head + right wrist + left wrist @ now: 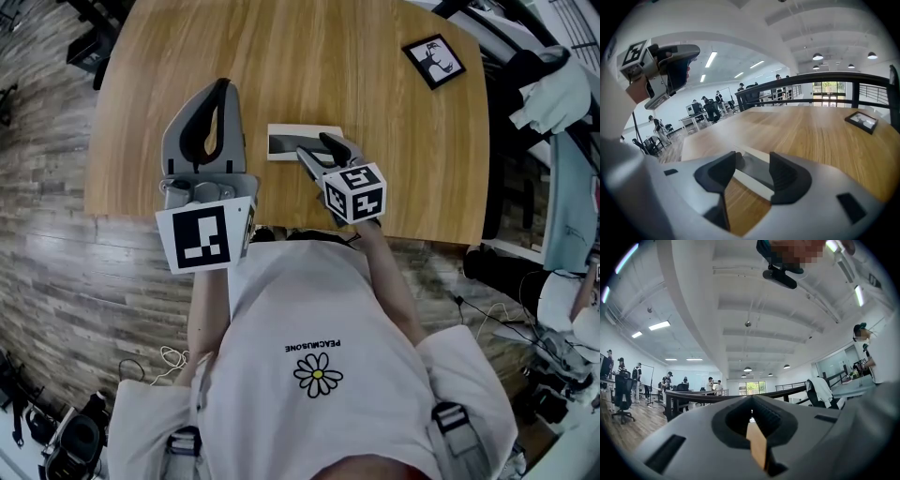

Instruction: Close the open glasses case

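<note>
The glasses case [291,141] lies open on the wooden table [300,56], a flat cream box with a grey inside. My right gripper [314,147] is low at its right end, jaws open, with the case [757,176] showing in the gap between its fingertips [752,166]; I cannot tell if they touch it. My left gripper [223,87] is held up left of the case and apart from it, shut on nothing. In the left gripper view its jaws [751,405] meet and point up toward the ceiling. It also shows in the right gripper view as a raised left gripper [663,63].
A small black picture frame [433,61] lies at the table's far right, also seen as a dark frame [862,121] in the right gripper view. The near table edge [281,223] is close to the person's body. Chairs and cables stand on the floor to the right.
</note>
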The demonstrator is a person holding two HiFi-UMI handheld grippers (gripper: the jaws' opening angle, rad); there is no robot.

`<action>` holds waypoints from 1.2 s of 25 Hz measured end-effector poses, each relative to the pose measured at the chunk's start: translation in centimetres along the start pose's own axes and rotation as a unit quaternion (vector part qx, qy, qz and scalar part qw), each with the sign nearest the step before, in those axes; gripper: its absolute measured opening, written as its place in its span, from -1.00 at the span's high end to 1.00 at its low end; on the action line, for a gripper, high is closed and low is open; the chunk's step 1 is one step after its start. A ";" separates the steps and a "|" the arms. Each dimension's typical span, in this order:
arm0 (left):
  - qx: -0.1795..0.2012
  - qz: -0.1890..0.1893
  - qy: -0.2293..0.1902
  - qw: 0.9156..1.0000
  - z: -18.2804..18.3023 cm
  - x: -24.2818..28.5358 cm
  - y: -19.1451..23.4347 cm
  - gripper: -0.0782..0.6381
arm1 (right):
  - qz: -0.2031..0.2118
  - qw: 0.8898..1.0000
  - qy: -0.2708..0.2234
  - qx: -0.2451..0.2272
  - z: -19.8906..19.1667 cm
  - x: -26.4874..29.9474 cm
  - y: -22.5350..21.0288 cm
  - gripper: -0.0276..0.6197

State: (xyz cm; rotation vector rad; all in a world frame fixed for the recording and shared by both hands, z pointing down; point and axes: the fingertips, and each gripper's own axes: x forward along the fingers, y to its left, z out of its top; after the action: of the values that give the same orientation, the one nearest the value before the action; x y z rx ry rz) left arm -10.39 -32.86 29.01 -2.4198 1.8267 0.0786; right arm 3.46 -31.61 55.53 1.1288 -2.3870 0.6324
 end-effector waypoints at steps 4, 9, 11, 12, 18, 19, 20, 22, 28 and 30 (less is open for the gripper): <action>-0.005 -0.001 0.004 1.000 -0.4 -0.2 0.1 0.74 | 0.004 1.000 0.011 -0.001 -1.2 -0.5 0.7 0.21; -0.007 0.000 0.005 1.000 -0.7 -0.1 0.1 0.74 | 0.017 0.999 0.029 0.011 -2.8 -0.8 1.1 0.24; -0.007 -0.001 0.007 1.000 -0.8 -0.1 0.0 0.74 | 0.019 0.999 0.036 0.017 -3.5 -0.9 1.1 0.24; -0.008 -0.001 0.007 1.000 -0.8 -0.1 -0.1 0.74 | 0.020 0.999 0.039 0.021 -3.7 -0.9 1.1 0.24; -0.007 -0.005 0.005 1.000 -0.5 -0.3 -0.2 0.74 | 0.026 0.998 0.041 0.027 -3.9 -0.7 1.6 0.26; -0.007 -0.005 0.005 1.000 -0.5 -0.2 -0.3 0.74 | 0.025 0.999 0.041 0.024 -3.8 -0.8 1.6 0.26; -0.006 -0.005 0.005 1.000 -0.5 -0.2 -0.3 0.74 | 0.025 0.999 0.040 0.020 -3.7 -0.8 1.5 0.26; -0.005 -0.007 0.004 1.000 -0.3 0.0 -0.5 0.74 | 0.024 0.999 0.033 0.008 -2.9 -0.9 1.5 0.26; -0.001 -0.011 -0.006 1.000 0.4 0.0 -0.5 0.74 | -0.004 0.997 -0.059 -0.047 5.2 -2.6 0.9 0.30; 0.001 -0.013 -0.009 1.000 0.7 0.1 -0.7 0.74 | -0.025 0.991 -0.108 -0.076 9.2 -4.1 0.8 0.30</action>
State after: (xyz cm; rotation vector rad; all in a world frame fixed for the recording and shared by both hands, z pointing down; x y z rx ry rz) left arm -9.71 -32.66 28.36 -2.4334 1.7858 0.0972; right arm 3.58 -33.91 45.65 1.2413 -2.5274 0.3169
